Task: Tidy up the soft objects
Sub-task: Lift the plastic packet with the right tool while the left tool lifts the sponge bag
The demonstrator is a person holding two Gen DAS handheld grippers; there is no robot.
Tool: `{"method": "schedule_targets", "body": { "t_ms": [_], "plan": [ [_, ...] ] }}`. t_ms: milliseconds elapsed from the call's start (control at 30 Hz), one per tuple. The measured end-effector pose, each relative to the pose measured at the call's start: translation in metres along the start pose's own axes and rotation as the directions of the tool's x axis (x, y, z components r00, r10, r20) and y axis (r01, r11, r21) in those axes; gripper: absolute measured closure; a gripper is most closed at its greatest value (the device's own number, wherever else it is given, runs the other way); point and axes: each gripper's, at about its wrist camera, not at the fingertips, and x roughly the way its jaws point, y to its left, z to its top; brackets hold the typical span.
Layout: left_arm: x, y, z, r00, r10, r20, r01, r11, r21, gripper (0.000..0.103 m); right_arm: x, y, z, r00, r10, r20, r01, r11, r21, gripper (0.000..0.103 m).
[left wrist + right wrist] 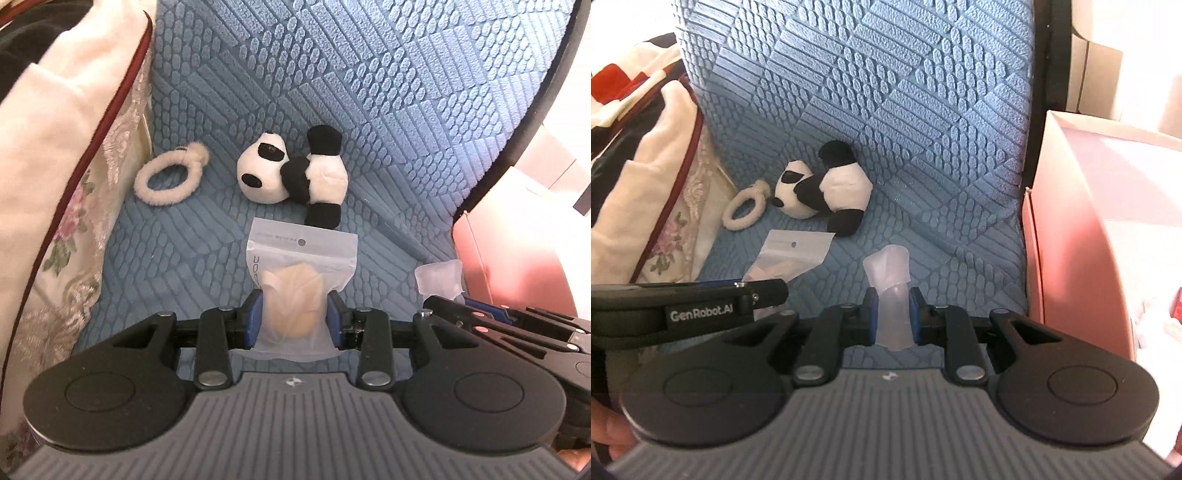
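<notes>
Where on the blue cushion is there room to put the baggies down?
Bare blue cushion lies between the panda and the pink box. It is crowded on the other side, where the fluffy ring sits between panda and flowered cloth.

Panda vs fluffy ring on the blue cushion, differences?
The panda is black and white; the fluffy ring is plain cream. The panda is a bulky stuffed body lying on its side; the ring is a thin open loop lying flat. Both rest untouched on the blue cushion.

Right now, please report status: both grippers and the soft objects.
Left gripper shut on frosted pouch. Right gripper shut on translucent soft piece. Plush panda, fluffy cream ring lying loose on blue cushion.
</notes>
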Motion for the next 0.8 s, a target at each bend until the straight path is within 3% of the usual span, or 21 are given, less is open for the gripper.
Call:
{"method": "schedule_targets", "body": {
  "t_ms": [267,800],
  "plan": [
    [-0.023,-0.005,-0.027,1.000,0.014,0.026,-0.015,0.999,0.048,0.061,-0.022,-0.001,-0.018,1.000,-0.012,0.021,0.011,1.000,0.016,0.082],
    [-0.055,-0.001,-0.057,0.999,-0.005,0.039,0.004,0.999,0.036,0.061,-0.052,0.005,-0.050,0.999,-0.021,0.032,0.019,0.998,0.062,0.082]
  ]
}}
